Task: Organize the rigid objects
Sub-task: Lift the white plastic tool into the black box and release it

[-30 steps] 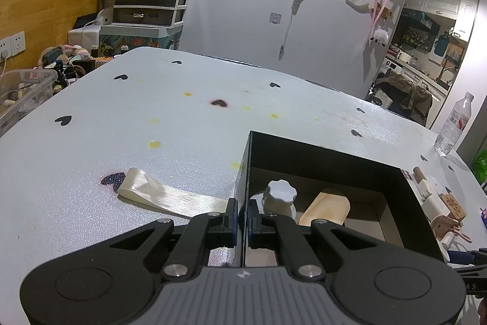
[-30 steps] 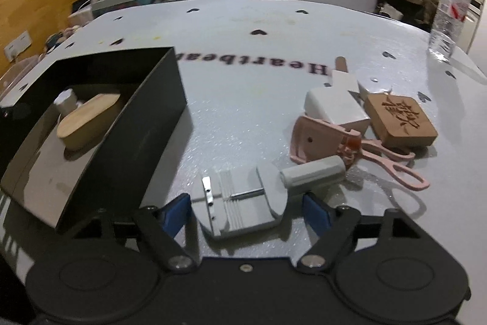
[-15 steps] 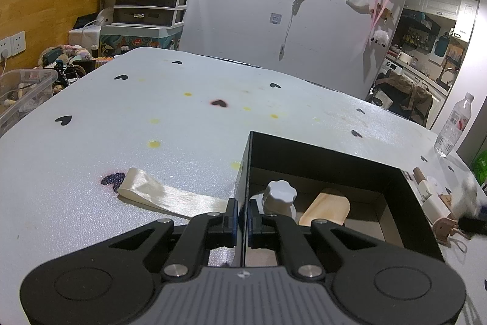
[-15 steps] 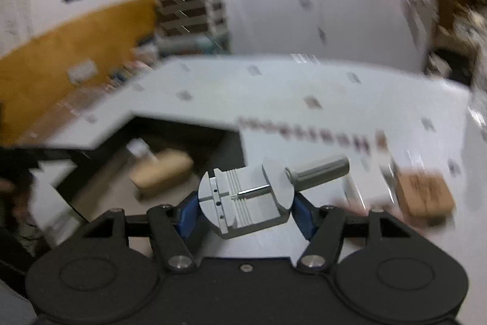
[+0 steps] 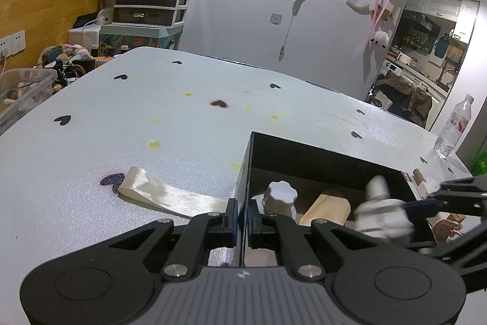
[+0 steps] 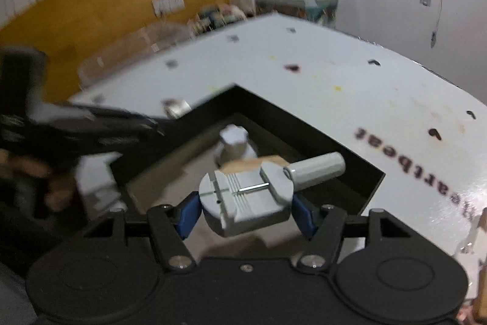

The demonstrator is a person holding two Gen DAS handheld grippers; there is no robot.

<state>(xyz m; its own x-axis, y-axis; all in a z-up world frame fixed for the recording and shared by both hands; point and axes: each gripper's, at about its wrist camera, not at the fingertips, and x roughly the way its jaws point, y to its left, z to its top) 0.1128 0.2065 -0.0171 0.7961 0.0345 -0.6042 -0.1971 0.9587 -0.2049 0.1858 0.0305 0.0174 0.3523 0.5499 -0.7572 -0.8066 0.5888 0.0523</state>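
White heart-print table (image 5: pixel 182 142); left gripper (image 5: pixel 240 217) pinches black box (image 5: pixel 319 154) wall, likely steadying it; right gripper (image 6: pixel 246 210) clamps grey watch tool (image 6: pixel 246 197) above the box, ready to drop in

White table (image 5: pixel 213 99) scattered with black hearts and yellow spots; black box (image 5: pixel 319 157) — grey knob (image 5: pixel 280 194) and tan wooden block (image 5: pixel 325 207) inside — cream ribbon (image 5: pixel 164 197) beside it.

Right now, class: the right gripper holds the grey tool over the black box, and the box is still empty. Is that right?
Not quite. The box is not empty: the right wrist view shows a grey knob and a wooden block inside. The right gripper does hold the grey tool over it.
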